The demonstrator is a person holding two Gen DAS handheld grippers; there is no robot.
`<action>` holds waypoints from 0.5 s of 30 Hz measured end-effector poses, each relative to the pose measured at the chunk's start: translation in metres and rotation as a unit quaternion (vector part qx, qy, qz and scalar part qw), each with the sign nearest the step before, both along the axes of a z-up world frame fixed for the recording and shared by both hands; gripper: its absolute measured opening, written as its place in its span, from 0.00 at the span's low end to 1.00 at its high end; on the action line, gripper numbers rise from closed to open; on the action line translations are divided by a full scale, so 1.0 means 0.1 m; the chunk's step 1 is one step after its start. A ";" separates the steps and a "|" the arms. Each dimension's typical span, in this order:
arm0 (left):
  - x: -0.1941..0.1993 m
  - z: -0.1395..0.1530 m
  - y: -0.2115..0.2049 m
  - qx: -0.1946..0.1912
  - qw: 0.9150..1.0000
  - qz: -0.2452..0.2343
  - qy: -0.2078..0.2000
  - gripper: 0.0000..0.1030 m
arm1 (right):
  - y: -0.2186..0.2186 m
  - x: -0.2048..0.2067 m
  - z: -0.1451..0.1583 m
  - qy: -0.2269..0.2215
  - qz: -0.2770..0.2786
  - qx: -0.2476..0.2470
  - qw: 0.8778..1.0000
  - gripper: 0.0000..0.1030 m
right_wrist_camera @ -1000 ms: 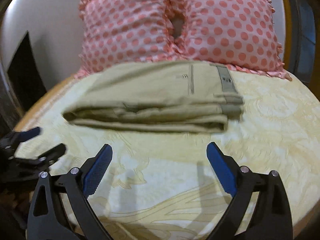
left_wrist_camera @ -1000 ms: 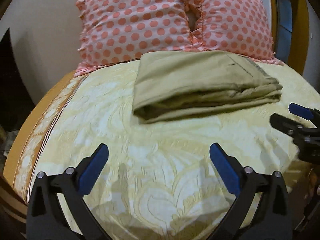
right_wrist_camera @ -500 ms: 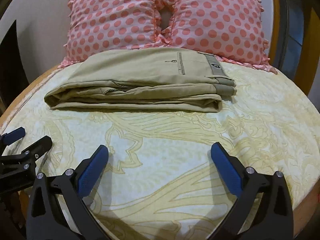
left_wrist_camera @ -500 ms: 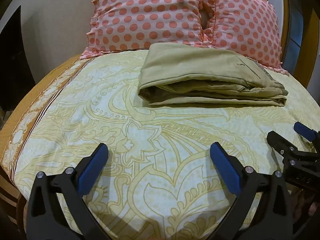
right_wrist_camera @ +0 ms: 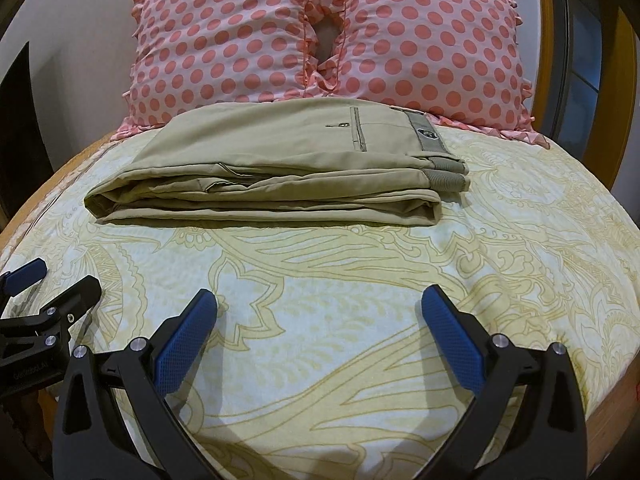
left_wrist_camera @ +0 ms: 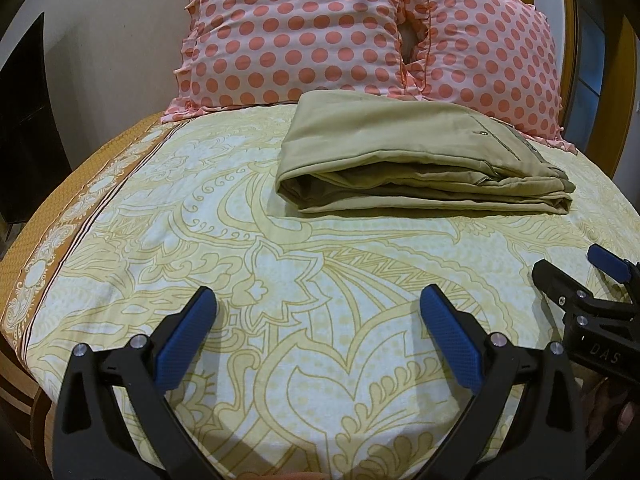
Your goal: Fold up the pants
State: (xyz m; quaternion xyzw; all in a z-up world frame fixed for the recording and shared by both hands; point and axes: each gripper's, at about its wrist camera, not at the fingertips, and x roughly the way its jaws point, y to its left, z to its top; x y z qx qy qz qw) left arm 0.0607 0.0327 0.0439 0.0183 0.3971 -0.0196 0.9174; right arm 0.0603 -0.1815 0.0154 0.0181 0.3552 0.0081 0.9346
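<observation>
The letters "DAS" stand in pale print on the black body of the right gripper (left_wrist_camera: 600, 280), seen from the left wrist. From the right wrist, the left gripper (right_wrist_camera: 48, 292) carries small print too blurred to read. A round badge on the pants (right_wrist_camera: 280, 160) waistband is illegible.

The bed (left_wrist_camera: 168, 240) is covered by a pale yellow sheet with a scrolling floral pattern and an orange-brown border along its left edge. Khaki pants (left_wrist_camera: 416, 168) lie folded in a flat stack on the sheet, toward the head. Behind them, touching their far edge, two pink polka-dot pillows (right_wrist_camera: 248, 40) lean side by side.
</observation>
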 end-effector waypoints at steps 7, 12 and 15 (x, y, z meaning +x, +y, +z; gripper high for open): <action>-0.01 0.00 0.00 0.000 1.000 0.000 -0.002 0.98 | 0.00 0.00 0.00 -0.002 -0.001 0.000 1.000 0.99; 0.00 0.00 0.00 0.000 1.000 0.000 -0.002 0.98 | 0.00 0.00 0.00 -0.002 0.000 0.000 1.000 0.99; 0.00 0.00 -0.01 0.000 1.000 0.000 -0.002 0.98 | -0.01 0.00 0.00 -0.002 0.000 0.000 1.000 0.99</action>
